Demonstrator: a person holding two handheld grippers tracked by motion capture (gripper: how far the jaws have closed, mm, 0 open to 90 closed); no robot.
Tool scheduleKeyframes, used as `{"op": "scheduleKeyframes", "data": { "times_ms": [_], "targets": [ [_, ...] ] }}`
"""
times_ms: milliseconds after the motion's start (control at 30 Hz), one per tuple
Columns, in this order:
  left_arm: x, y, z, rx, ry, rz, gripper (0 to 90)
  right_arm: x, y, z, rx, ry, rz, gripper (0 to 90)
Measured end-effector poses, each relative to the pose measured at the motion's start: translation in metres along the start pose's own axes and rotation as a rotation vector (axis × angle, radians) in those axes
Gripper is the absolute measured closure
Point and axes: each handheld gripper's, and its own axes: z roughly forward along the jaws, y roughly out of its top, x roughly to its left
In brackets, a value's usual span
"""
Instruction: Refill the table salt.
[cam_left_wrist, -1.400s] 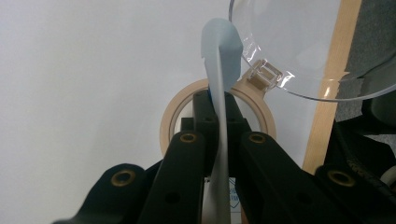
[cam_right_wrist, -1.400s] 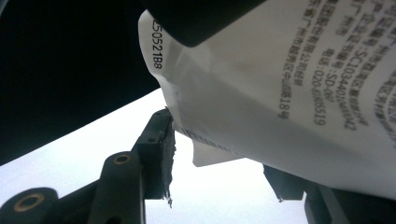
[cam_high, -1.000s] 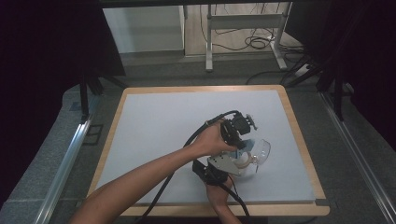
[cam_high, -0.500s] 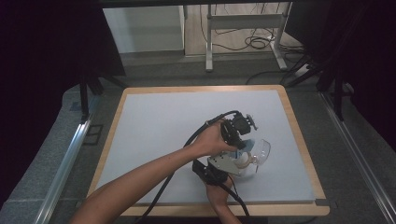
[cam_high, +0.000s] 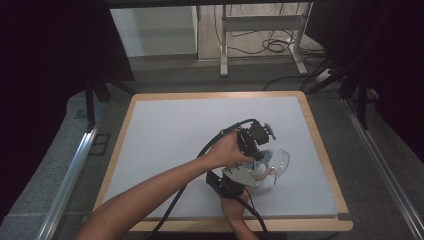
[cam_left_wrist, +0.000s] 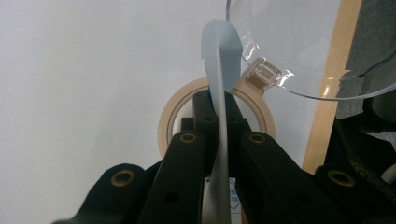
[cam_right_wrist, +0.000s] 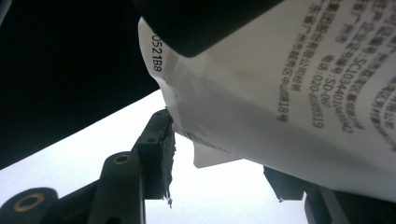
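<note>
High view: both claws meet over the right half of the desk (cam_high: 165, 135). The left claw (cam_high: 256, 145) comes in on a long forearm from the lower left and points down at a white packet (cam_high: 256, 176). The right claw (cam_high: 245, 179) rises from the near edge under its grey plate and meets the packet from below. A clear plastic bowl (cam_high: 280, 161) sits just beyond both claws, probably parked there to catch what the packet holds. 2 grips on 1 packet suggest a tear or a pull-open, with 1 claw bracing and the other drawing away.

Left gripper view: the left claw (cam_left_wrist: 219, 140) is clenched on the thin pale blue edge of the packet (cam_left_wrist: 219, 70), which stands up on edge between the 2 black jaws. A tape roll (cam_left_wrist: 164, 126) lies flat on the desk right behind the jaw tips, and the bowl (cam_left_wrist: 299, 42) hangs over its far side, touching or nearly so. Pinching the very rim gives a firm hold on a slim strip.

Right gripper view: the right claw (cam_right_wrist: 219, 172) holds its jaws partway apart around the printed body of the packet (cam_right_wrist: 280, 102), which spreads between and above them. The left jaw's pad presses the crumpled film near a ragged corner, so I judge it grasping the packet.
</note>
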Motion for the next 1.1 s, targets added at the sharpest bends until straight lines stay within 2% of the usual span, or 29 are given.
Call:
{"op": "scheduleKeyframes", "data": {
  "times_ms": [1100],
  "targets": [
    [0.0003,0.0025,-0.0031,0.004,-0.005,0.001,90.0,0.0009,0.0013,-0.0023,-0.012,0.003,-0.010,49.5]
  ]
}}
